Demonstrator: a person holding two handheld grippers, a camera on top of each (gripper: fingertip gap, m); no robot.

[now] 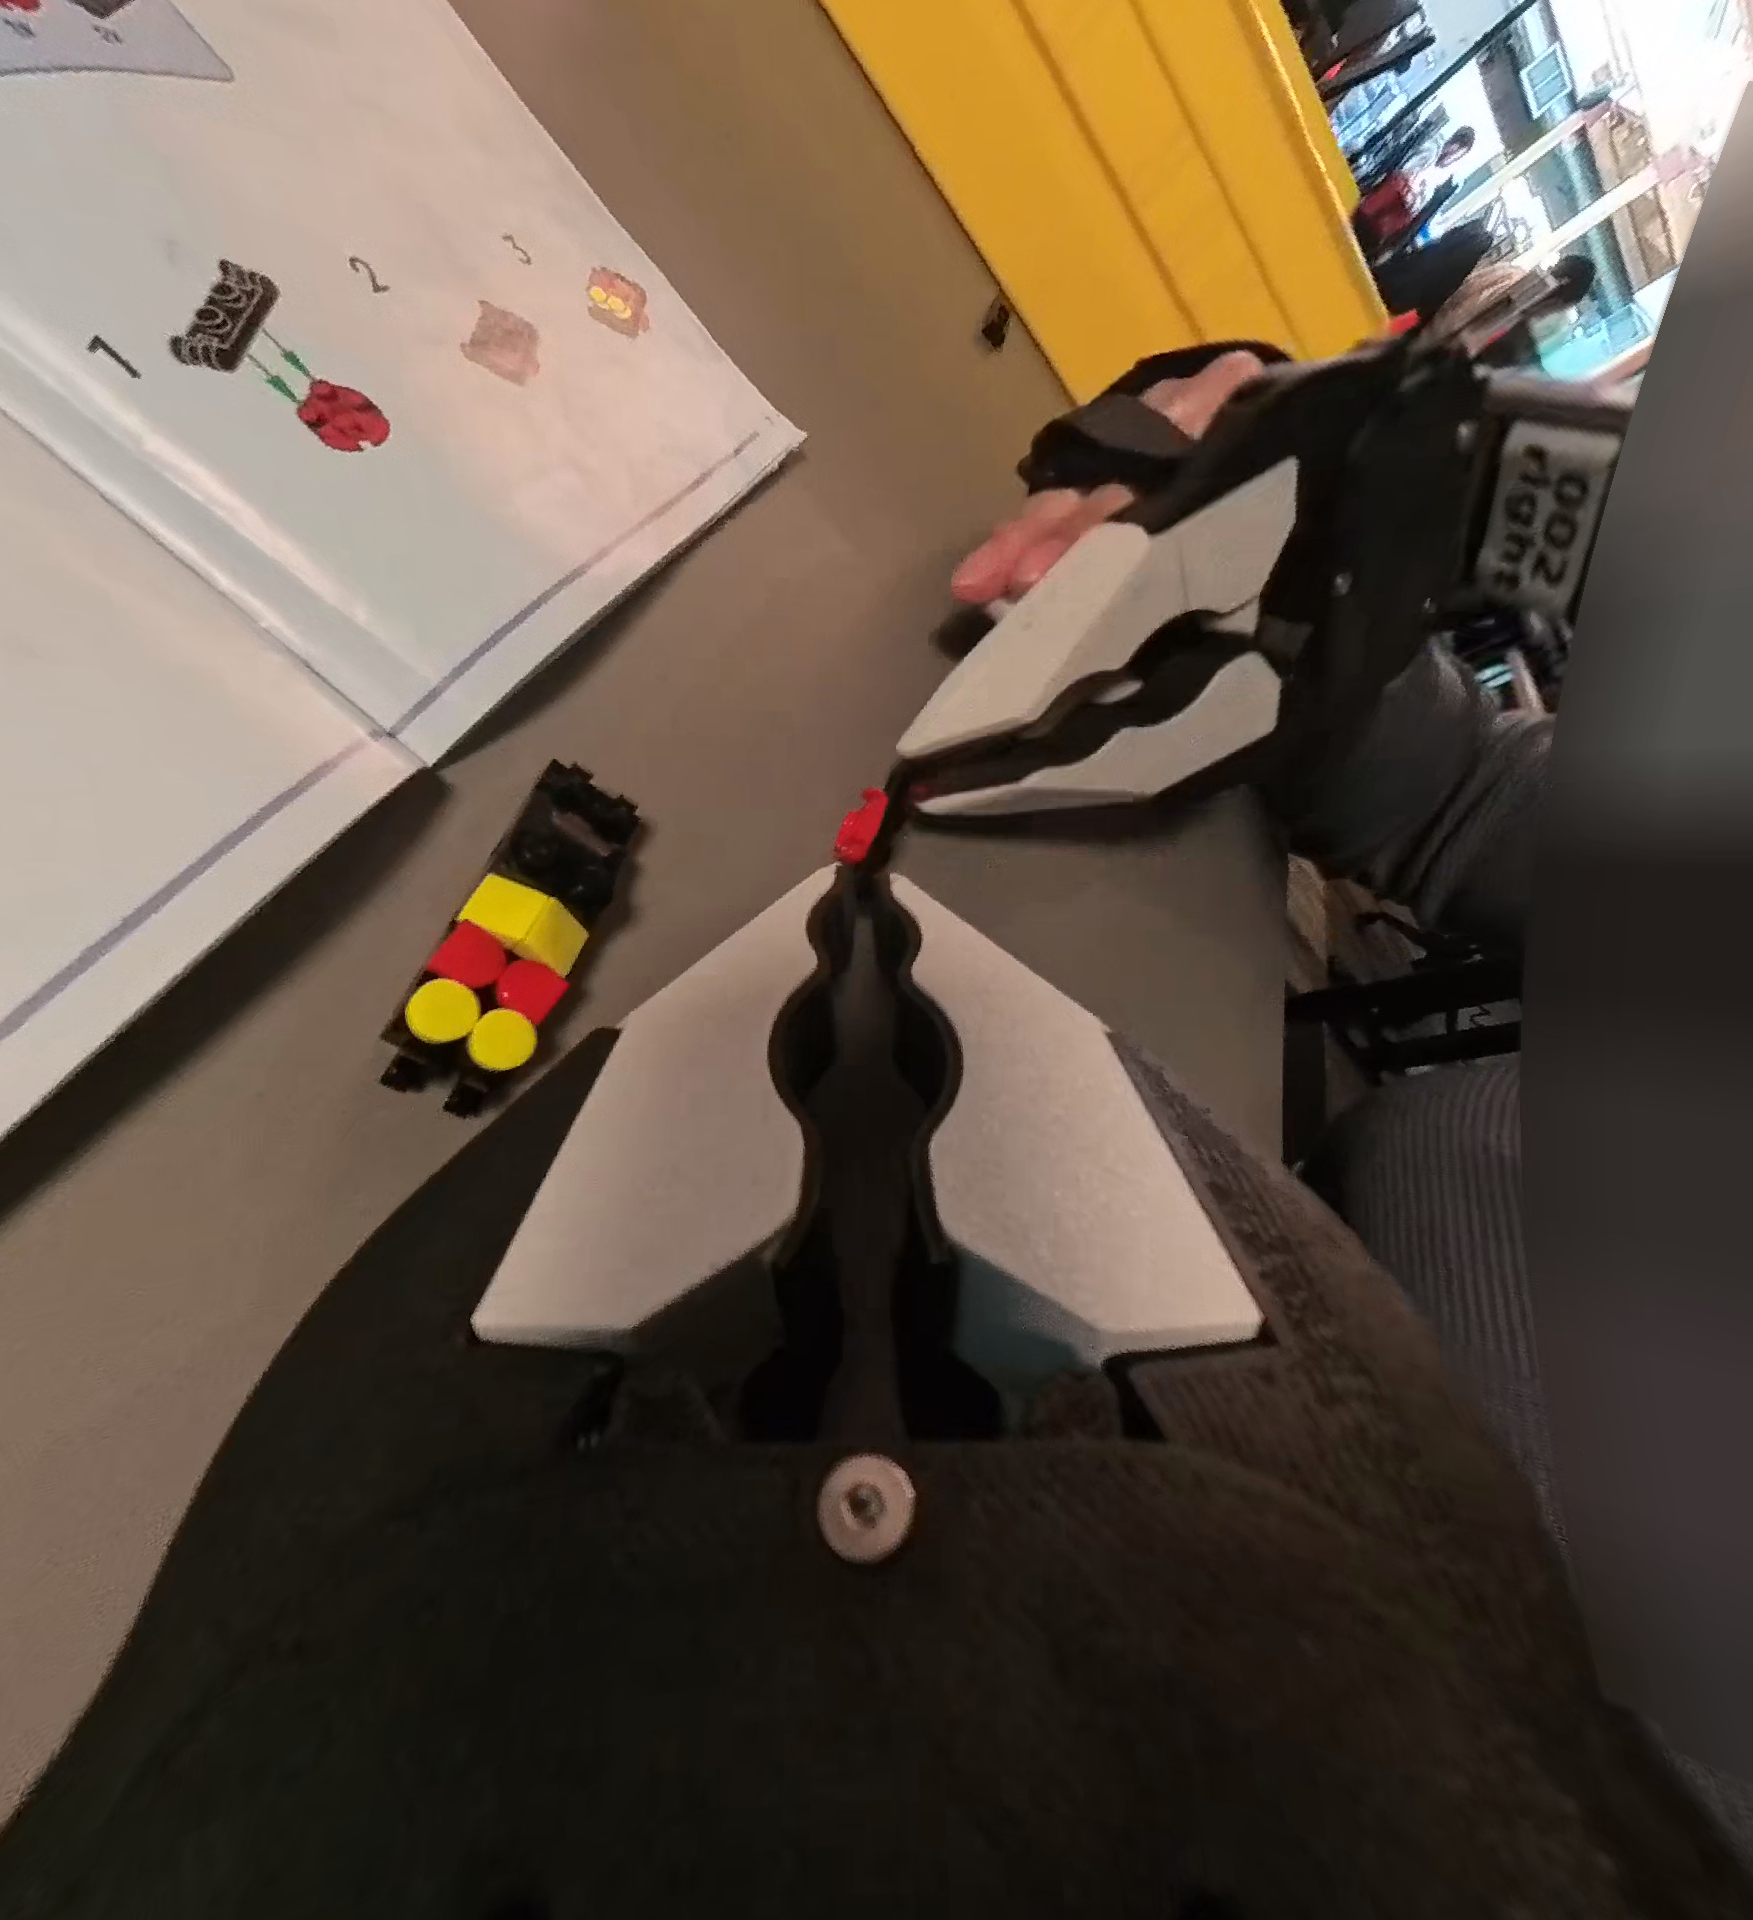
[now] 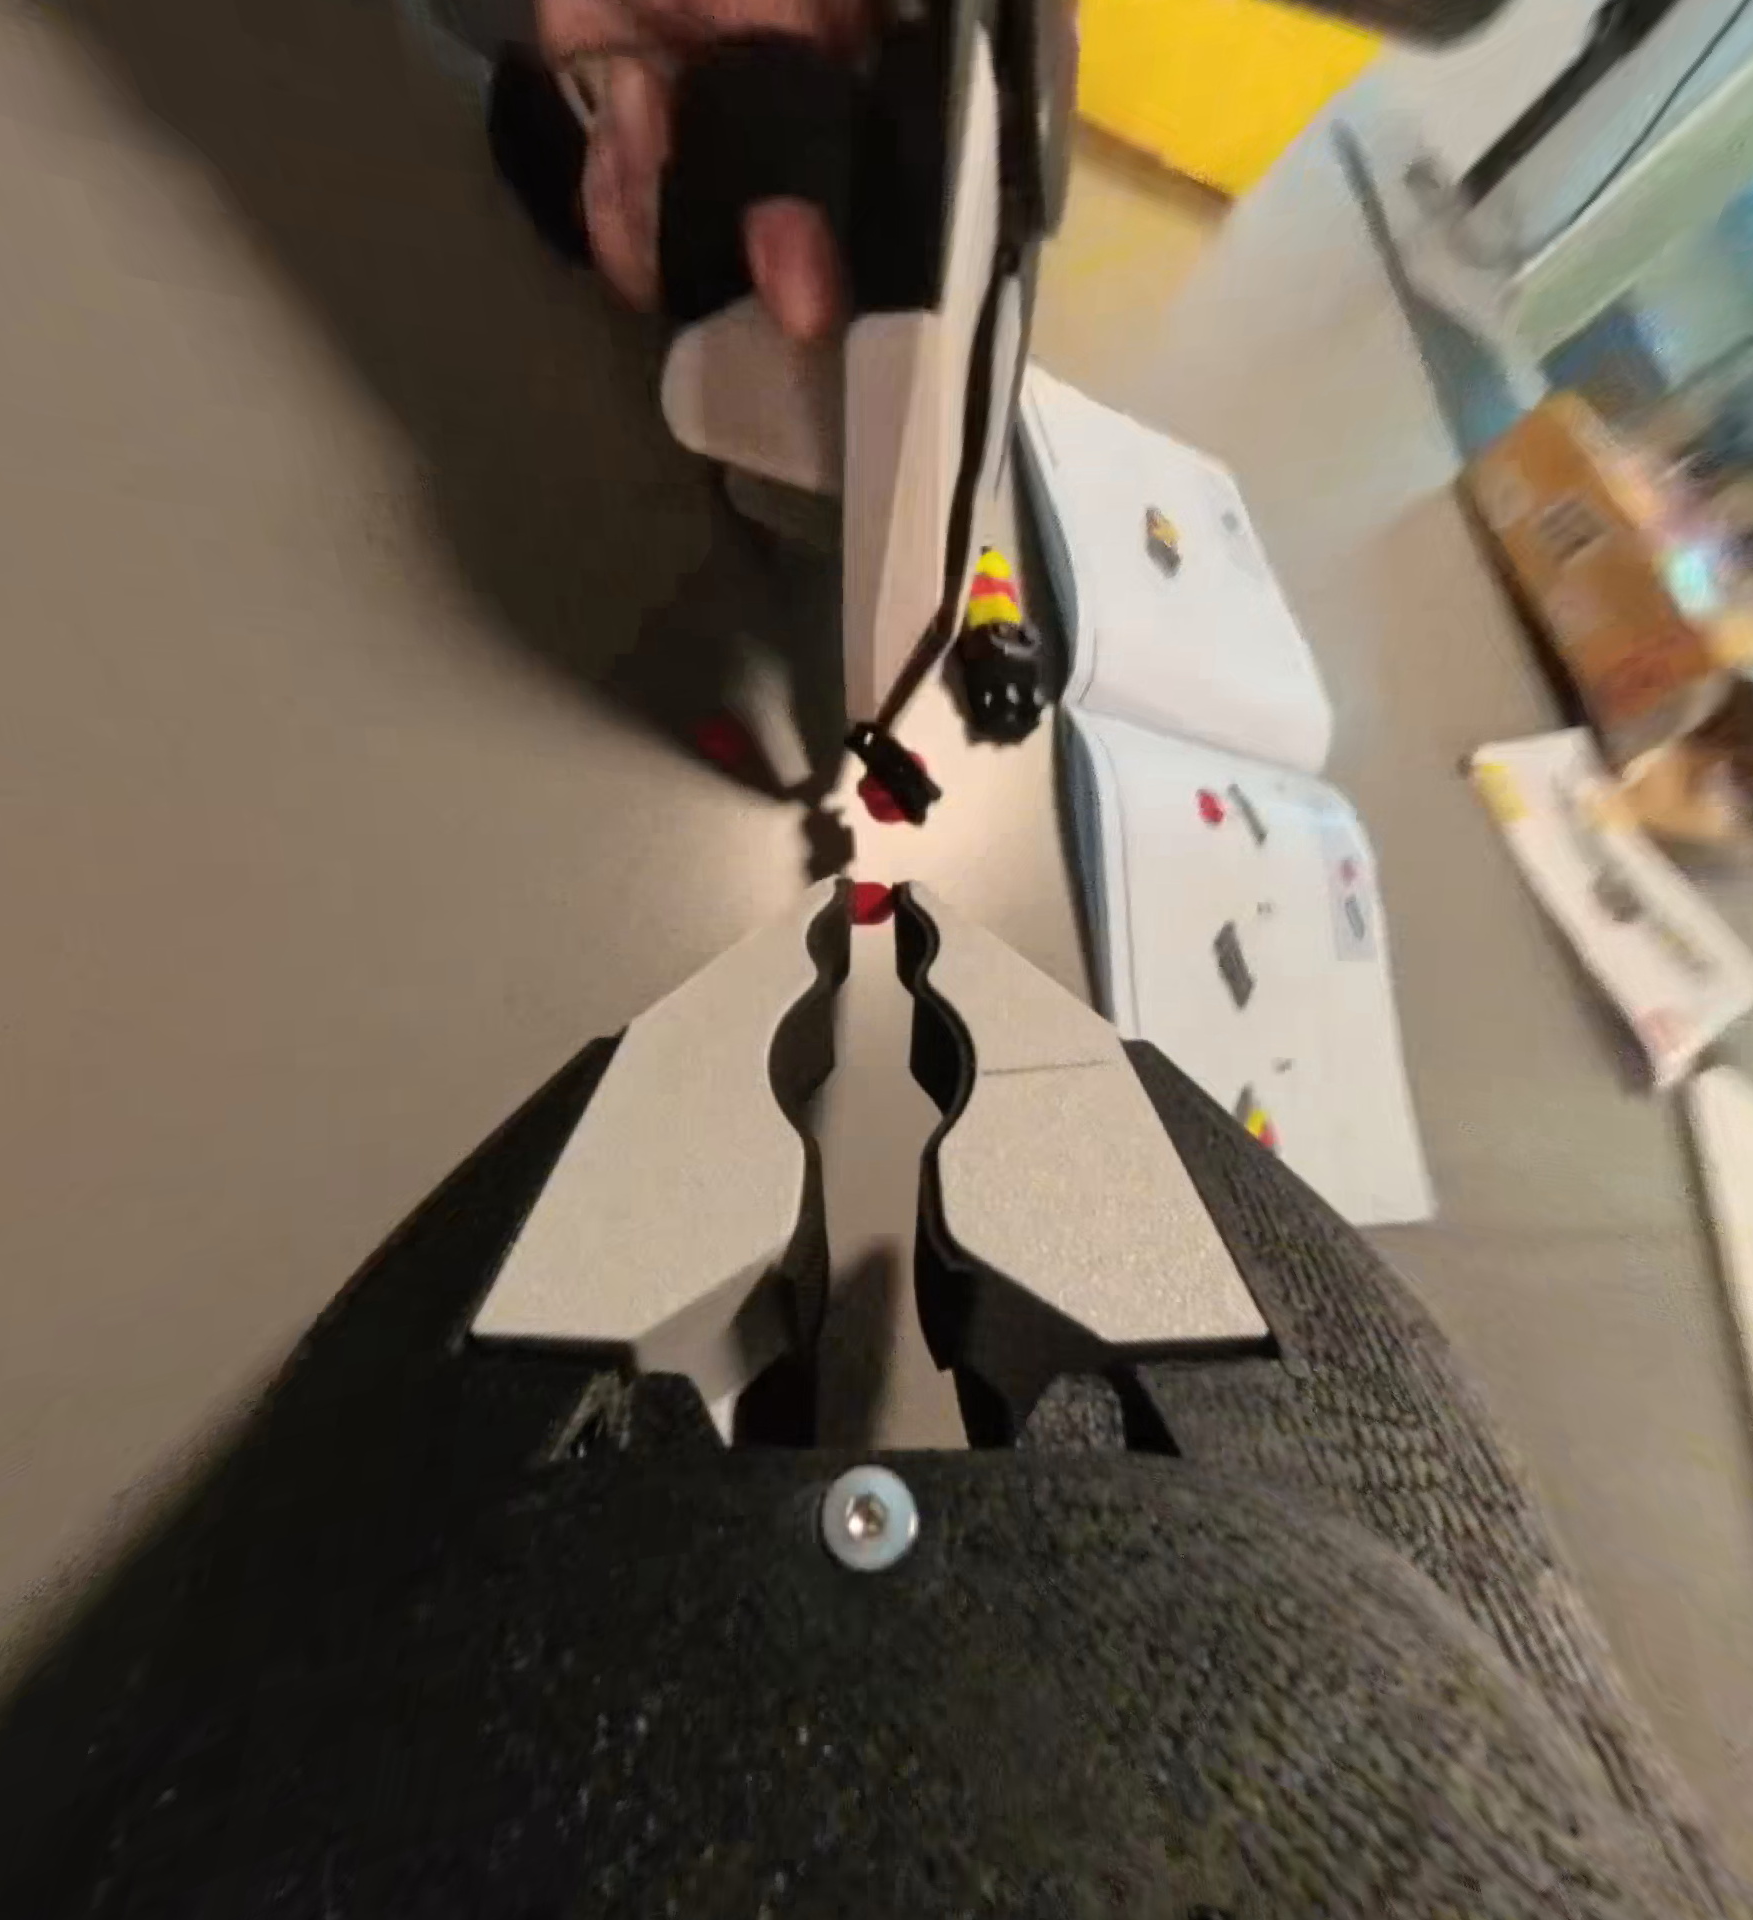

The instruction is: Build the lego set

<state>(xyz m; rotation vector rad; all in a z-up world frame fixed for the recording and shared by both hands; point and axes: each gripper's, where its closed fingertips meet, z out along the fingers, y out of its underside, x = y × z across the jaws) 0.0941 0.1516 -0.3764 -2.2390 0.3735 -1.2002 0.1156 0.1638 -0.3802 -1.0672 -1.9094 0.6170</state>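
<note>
lego build (image 1: 513, 940) lies on the grey table (image 1: 747, 312), just beside the open booklet (image 1: 332, 499): a black base with a yellow block, 2 red pieces and 2 yellow round tiles already stacked on it. that looks like a finished sub-assembly, set aside for now.

action is at the tips. left gripper (image 1: 856, 883) is pinched down on a thin black piece, and a small red piece (image 1: 861, 824) sits on the far end of it, just past the tips. the right wrist view shows the same thing from the other side, the black piece (image 2: 893, 774) with red under it, held out by the left gripper (image 2: 867, 727).

right gripper (image 2: 867, 899) is clamped on a second red round piece (image 2: 872, 902), right at the tips, and it's pointed straight at the black piece. the 2 are near but apart, a small gap between them. in the left wrist view the right gripper (image 1: 908, 795) comes in from the right, tips almost meeting the red piece.

judging by this, 1 red round is on the black plate and the 2nd is about to go on beside it. what's left: line it up, press it home, then likely join this bit to the build. how many pages remain in the booklet, can't tell. right wrist view is blurred, so the exact alignment is unclear.

risk here is the tiny red piece slipping out on the push.
</note>
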